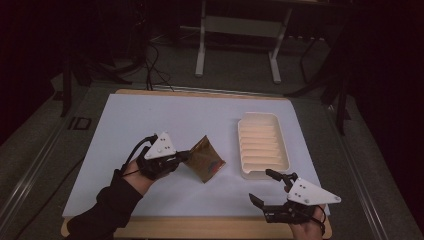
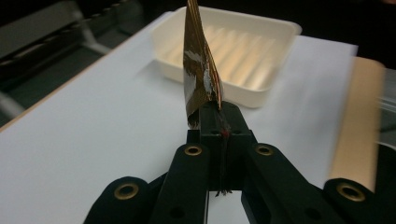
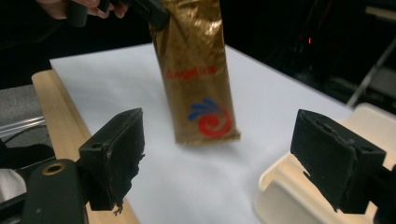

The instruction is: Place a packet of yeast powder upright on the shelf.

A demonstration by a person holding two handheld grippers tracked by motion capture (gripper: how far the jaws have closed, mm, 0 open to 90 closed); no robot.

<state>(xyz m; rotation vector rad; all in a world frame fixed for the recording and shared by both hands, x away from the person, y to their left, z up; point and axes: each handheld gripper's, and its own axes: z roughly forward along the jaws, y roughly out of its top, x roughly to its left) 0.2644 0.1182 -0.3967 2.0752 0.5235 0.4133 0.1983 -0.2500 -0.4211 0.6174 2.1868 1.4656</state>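
A gold foil packet with a red and blue swirl hangs just above the white sheet at mid-table. My left gripper is shut on its left edge. In the left gripper view the packet stands edge-on, pinched between the closed jaws of my left gripper. Through the right gripper view the packet dangles free of the table, held from its top corner. My right gripper rests near the front right edge with its jaws wide apart; the right gripper has nothing between its pads.
A cream ribbed tray lies to the right of the packet; the tray has nothing in it. The white sheet covers a wooden table. Table legs and cables stand on the dark floor beyond.
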